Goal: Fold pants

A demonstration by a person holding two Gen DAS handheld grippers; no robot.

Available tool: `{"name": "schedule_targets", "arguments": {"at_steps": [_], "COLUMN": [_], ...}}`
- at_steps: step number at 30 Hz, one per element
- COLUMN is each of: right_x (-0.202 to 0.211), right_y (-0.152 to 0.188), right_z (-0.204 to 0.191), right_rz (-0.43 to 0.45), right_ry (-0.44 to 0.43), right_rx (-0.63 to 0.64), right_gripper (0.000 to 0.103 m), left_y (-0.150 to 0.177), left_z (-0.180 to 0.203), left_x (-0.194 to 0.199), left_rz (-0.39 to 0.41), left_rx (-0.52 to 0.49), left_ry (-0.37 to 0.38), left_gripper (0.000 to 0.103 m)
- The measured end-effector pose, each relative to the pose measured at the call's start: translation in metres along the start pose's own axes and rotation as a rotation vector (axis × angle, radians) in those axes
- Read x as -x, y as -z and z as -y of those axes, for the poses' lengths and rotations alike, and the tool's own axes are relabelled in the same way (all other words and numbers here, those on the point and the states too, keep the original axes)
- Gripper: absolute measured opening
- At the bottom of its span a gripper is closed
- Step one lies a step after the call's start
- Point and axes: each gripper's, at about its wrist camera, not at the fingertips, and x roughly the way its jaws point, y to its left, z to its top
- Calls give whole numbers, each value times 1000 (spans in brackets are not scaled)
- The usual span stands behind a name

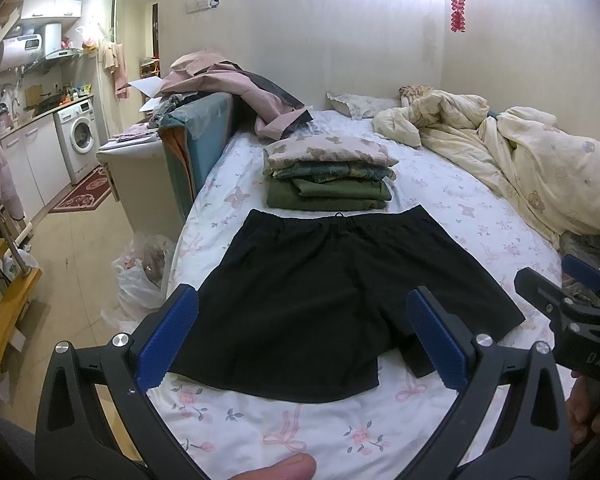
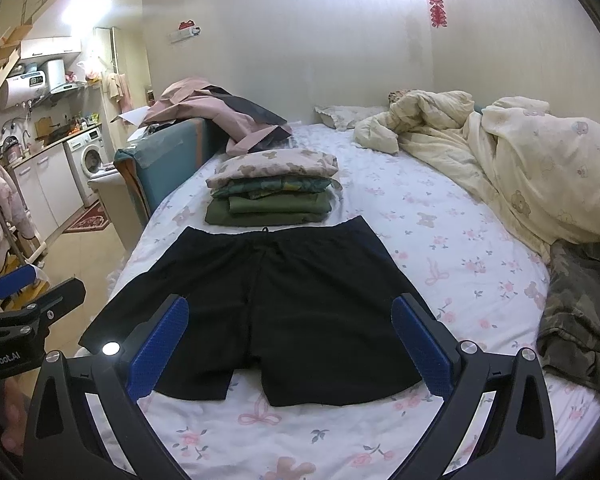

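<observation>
Black shorts (image 1: 320, 292) lie spread flat on the floral bed sheet (image 1: 260, 432), waistband far, both legs toward me. They also show in the right wrist view (image 2: 284, 312). My left gripper (image 1: 302, 304) is open and empty, held above the leg hems. My right gripper (image 2: 290, 312) is open and empty, also above the leg hems. The right gripper shows at the right edge of the left wrist view (image 1: 572, 292), and the left gripper shows at the left edge of the right wrist view (image 2: 24, 292).
A stack of folded clothes (image 1: 328, 172) sits just beyond the waistband, also seen in the right wrist view (image 2: 272, 188). A rumpled cream duvet (image 1: 520, 152) fills the right side. A camouflage garment (image 2: 580, 312) lies at right. A plastic bag (image 1: 140, 276) sits on the floor left of the bed.
</observation>
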Motion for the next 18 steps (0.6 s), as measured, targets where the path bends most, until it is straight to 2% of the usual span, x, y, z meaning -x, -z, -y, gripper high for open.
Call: {"name": "schedule_targets", "arguments": {"at_steps": [18], "right_x": [2], "right_y": [1], "right_z": [2], "right_rz": [0], "right_ry": [4], "right_rx": [-2], "right_gripper": [103], "left_y": [-2], "left_z": [3], "left_x": [2], "left_rz": [10], "left_rx": [-7], "left_ry": [-12], "left_gripper": [103]}}
